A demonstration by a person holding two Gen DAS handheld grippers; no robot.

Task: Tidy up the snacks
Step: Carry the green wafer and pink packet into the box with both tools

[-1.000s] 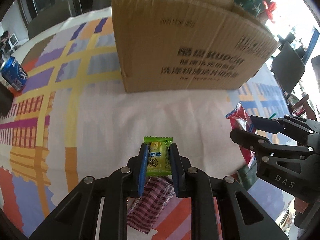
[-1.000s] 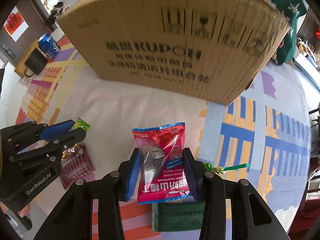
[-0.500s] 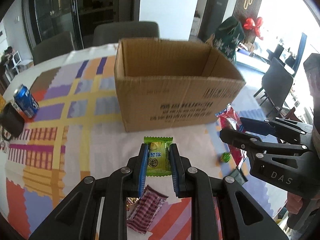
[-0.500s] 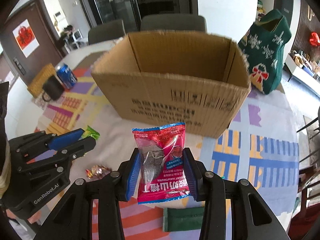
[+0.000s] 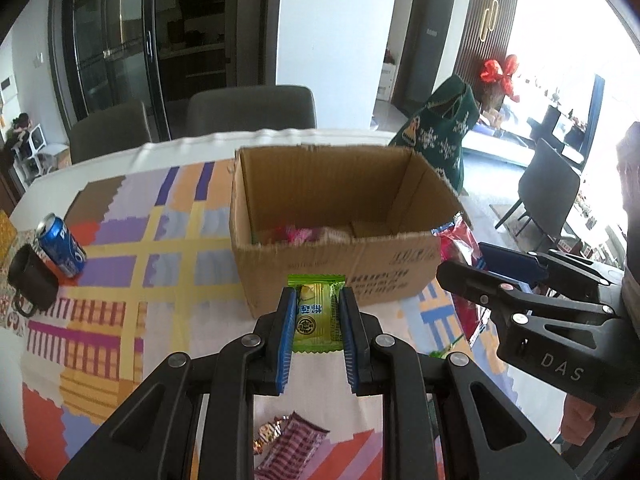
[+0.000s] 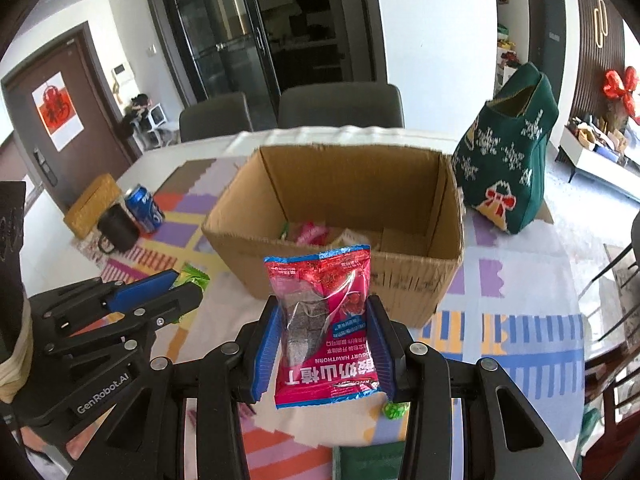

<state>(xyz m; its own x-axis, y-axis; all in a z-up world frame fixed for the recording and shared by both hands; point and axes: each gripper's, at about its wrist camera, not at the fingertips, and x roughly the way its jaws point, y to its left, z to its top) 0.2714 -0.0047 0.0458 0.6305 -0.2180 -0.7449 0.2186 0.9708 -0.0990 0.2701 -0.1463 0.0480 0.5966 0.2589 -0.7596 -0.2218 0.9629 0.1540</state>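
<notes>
My left gripper [image 5: 318,300] is shut on a small green snack packet [image 5: 317,314] and holds it up in front of the open cardboard box [image 5: 340,268]. My right gripper [image 6: 324,312] is shut on a red hawthorn snack bag [image 6: 326,328], held up before the same box [image 6: 408,280]. The box holds several snacks [image 6: 310,234] on its floor. Each gripper shows in the other's view, the right one [image 5: 492,276] to the right and the left one [image 6: 176,288] to the left.
A striped maroon packet [image 5: 290,450] and a foil candy [image 5: 269,434] lie on the patterned tablecloth [image 5: 120,280] under my left gripper. A blue can [image 5: 61,244] and black mug [image 5: 32,284] stand far left. A green candy [image 6: 394,410], dark green packet [image 6: 368,460] and green knitted bag [image 6: 508,160] are at right.
Both grippers have risen with their snacks, from low beside the box's front wall to a height where the box's inside shows.
</notes>
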